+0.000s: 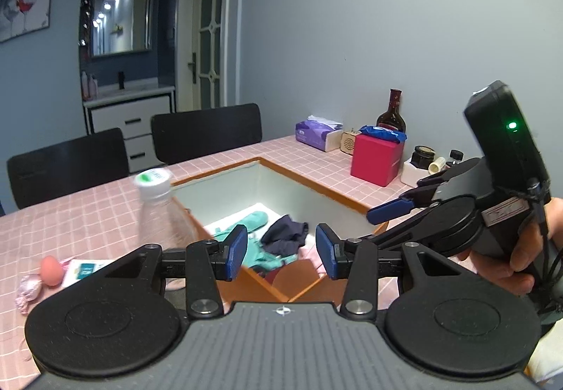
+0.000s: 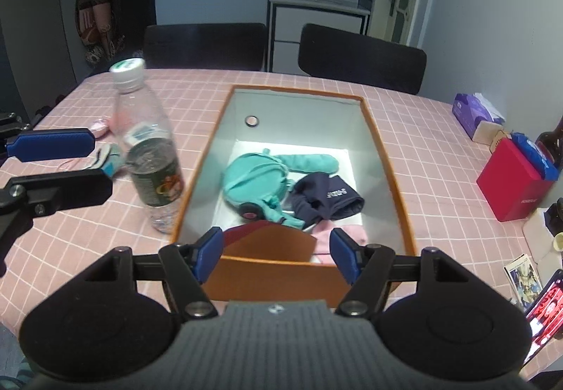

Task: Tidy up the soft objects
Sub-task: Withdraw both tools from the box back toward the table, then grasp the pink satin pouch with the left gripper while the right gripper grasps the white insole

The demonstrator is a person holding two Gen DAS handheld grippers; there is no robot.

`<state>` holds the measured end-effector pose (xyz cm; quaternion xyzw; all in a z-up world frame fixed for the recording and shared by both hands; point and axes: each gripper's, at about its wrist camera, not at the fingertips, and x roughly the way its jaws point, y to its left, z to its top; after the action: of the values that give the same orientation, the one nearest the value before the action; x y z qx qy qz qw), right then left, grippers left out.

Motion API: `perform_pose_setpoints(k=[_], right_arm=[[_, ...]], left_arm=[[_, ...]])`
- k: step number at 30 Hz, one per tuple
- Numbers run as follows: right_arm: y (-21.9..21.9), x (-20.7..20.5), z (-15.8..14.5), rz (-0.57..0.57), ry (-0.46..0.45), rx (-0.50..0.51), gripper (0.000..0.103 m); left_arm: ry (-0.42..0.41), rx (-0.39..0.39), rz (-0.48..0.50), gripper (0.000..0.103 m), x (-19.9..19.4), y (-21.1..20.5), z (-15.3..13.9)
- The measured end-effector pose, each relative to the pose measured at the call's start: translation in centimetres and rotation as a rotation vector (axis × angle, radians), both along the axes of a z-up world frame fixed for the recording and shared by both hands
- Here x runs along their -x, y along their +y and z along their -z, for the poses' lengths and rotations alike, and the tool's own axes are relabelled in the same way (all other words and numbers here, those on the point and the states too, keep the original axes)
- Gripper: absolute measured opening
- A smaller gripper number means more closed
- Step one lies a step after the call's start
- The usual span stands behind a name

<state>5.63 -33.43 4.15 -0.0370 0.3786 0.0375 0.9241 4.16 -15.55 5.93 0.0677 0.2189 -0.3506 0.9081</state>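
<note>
Pink tablecloth (image 2: 404, 143) bears the box (image 2: 387, 157) holding teal cloth (image 2: 253, 175), beyond both spread, empty grippers (image 2: 276, 252).

I'm looking down at the table (image 2: 404, 150), where the open box (image 2: 387, 164) is sitting in the middle. Inside it the sock (image 2: 309, 161) is lying toward the back, the folded garment (image 2: 327, 200) just in front of it to the right — the two touching. The water bottle (image 2: 147, 157) is standing just left of the box. Two chairs (image 2: 359, 55) are standing behind the table; the tissue pack (image 2: 475, 115) and gift box (image 2: 510, 178) are sitting far right.
</note>
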Motion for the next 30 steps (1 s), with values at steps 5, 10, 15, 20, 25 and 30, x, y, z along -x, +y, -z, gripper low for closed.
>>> perform_pose_setpoints(k=[5,10,15,20,25,30], right_arm=[[2.5,2.5,1.1,-0.024,-0.046,-0.068,0.068],[6.3,4.1,3.0,-0.08,-0.081,-0.104,0.068],[10.3,4.2,4.9,-0.129,-0.084,-0.182,0.067],[14.5,3.0,6.7,-0.188,-0.079,-0.218,0.067],[18.0,-0.1,8.8,-0.206,-0.05,-0.191,0.05],[20.4,-4.3,10.3,-0.221,-0.004,-0.163,0.042]], left_arm=[[-0.036,-0.003,-0.052,0.051,1.9,3.4,1.5],[0.017,0.022,-0.153,0.051,2.5,7.5,4.2],[0.069,0.047,-0.258,0.051,2.6,11.6,6.7],[0.107,0.052,-0.338,0.051,2.3,15.0,8.6],[0.081,0.02,-0.35,0.051,1.1,17.6,9.6],[0.025,-0.071,-0.343,0.051,-1.6,19.1,10.3]])
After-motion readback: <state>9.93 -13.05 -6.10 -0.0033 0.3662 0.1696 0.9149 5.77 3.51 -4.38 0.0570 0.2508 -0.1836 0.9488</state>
